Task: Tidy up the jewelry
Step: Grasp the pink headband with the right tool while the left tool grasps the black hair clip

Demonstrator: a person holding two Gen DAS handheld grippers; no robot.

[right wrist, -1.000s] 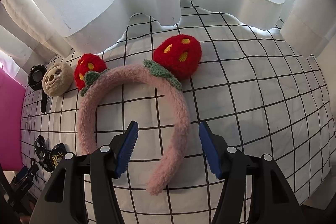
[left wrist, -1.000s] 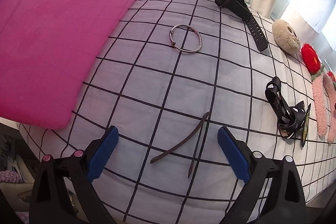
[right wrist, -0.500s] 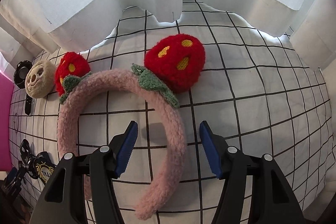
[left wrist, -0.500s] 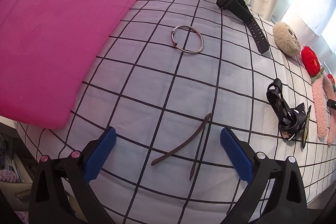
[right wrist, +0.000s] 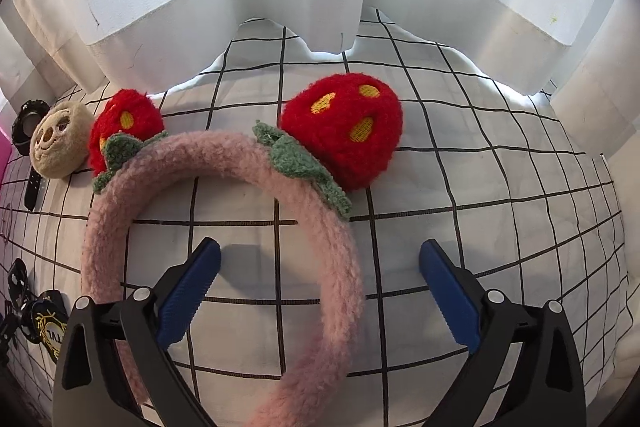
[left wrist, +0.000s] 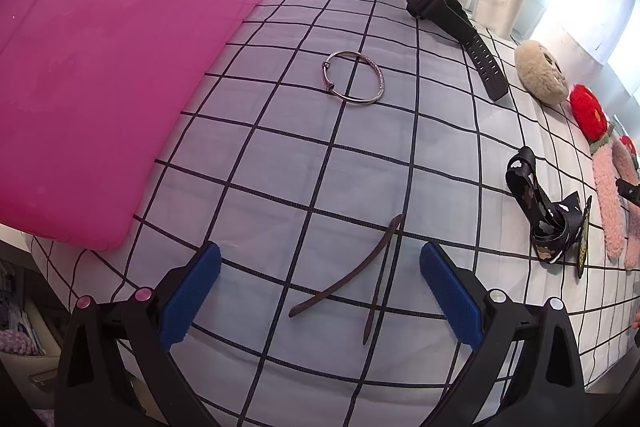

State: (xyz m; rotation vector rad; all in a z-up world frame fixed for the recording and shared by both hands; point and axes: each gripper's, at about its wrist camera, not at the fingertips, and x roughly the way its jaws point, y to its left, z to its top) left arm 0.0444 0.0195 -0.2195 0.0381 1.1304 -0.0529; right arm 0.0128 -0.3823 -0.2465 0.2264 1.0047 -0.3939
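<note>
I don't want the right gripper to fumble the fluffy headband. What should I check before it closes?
1. Right gripper jaws wide, opening: ok.
2. One side of the pink headband lies between the jaws: ok.
3. Pads touching the band: not yet.
4. Strawberry ear outside the jaws: ok.
5. Left gripper open over the brown hair stick, away from the headband: ok.
6. Band's near end: out of frame, cannot tell.

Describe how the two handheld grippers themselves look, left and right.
The left gripper and the right gripper look alike: each has two black plastic arms shaped like open triangular frames, tipped with blue ribbed pads and fixed with round silver-pink bolt heads. No cables, lettering, sleeves or hands are clearly in view.
</note>
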